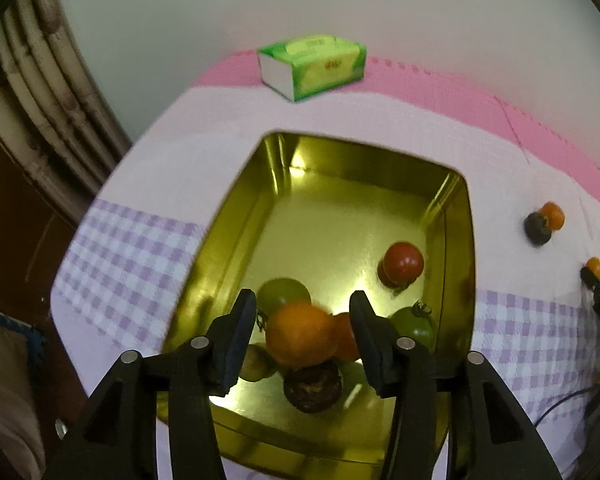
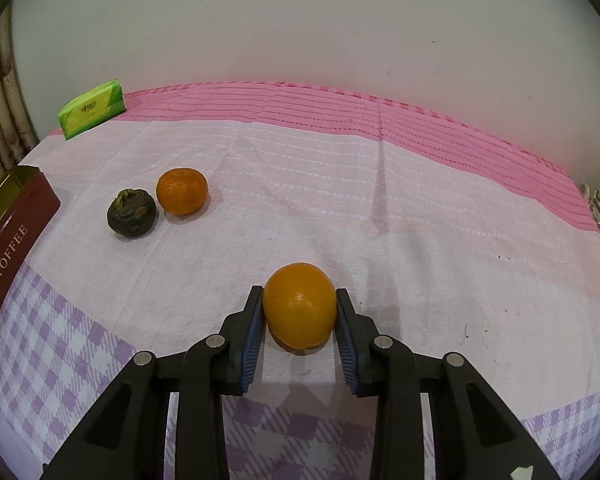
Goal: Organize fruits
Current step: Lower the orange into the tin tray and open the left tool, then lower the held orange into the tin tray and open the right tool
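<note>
Gold metal lines the open rectangular tin [image 1: 260, 208] under my left gripper [image 1: 303, 312], and fruit is piled at its near end. My left claw stands spread above that pile: a round orange fruit [image 1: 302, 334] sits between the fingers with a gap on either side, so the pads are not pressing it. Whether it rests on the fruit beneath I cannot tell through the blur. Behind it, at about 11 o'clock, is a green round fruit [image 1: 282, 292]; a second green one with a stalk [image 1: 416, 326] lies at 3 o'clock, a wrinkled dark brown fruit [image 1: 312, 386] at 6 o'clock, and a red round fruit [image 1: 403, 263] apart at 1 o'clock near the tin's right wall.

My right gripper [image 2: 300, 312] is pinching a smooth orange citrus [image 2: 299, 310] on the pink-and-lilac checked cloth [image 2: 420, 240], both pads touching its sides. At 10 o'clock from it, well apart, a small orange mandarin [image 2: 182, 191] sits just beside a shrivelled dark fruit [image 2: 132, 213]. The tin's maroon outer wall, lettered TOFFEE [image 2: 16, 240], shows at 9 o'clock, and a green tissue pack [image 2: 92, 109] lies at the far edge by the wall.
</note>
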`<state>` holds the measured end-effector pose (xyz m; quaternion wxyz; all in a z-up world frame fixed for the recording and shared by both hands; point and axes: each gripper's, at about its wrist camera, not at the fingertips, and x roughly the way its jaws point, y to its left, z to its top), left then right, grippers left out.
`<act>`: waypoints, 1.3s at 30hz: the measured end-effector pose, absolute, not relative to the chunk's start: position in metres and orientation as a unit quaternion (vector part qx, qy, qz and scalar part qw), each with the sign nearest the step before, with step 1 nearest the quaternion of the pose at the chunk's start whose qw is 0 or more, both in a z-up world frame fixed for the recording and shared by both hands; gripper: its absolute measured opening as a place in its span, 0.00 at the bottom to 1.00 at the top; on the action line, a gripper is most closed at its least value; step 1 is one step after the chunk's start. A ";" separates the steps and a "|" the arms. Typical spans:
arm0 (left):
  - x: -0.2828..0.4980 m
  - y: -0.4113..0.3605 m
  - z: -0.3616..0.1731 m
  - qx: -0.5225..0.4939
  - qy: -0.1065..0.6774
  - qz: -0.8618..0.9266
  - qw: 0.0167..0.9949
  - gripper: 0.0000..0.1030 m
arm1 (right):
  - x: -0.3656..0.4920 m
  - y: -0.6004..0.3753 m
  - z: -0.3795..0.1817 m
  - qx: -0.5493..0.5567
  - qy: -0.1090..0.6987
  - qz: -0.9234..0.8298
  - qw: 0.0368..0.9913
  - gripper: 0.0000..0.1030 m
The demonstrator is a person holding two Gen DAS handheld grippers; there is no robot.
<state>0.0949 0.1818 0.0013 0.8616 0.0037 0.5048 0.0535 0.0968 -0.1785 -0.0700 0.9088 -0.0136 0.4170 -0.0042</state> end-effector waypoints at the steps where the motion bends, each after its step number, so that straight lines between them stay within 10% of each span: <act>1: 0.093 0.183 0.006 0.001 0.500 0.056 0.864 0.52 | 0.097 -0.179 -0.070 -0.015 0.417 -0.005 0.909 0.29; 16: 0.045 0.218 0.043 -0.006 0.444 0.121 0.888 0.71 | 0.095 -0.092 -0.022 -0.010 0.391 0.092 0.916 0.28; 39: 0.044 0.250 0.024 -0.059 0.478 0.174 0.859 0.71 | 0.106 0.104 -0.014 -0.104 0.386 0.270 0.876 0.28</act>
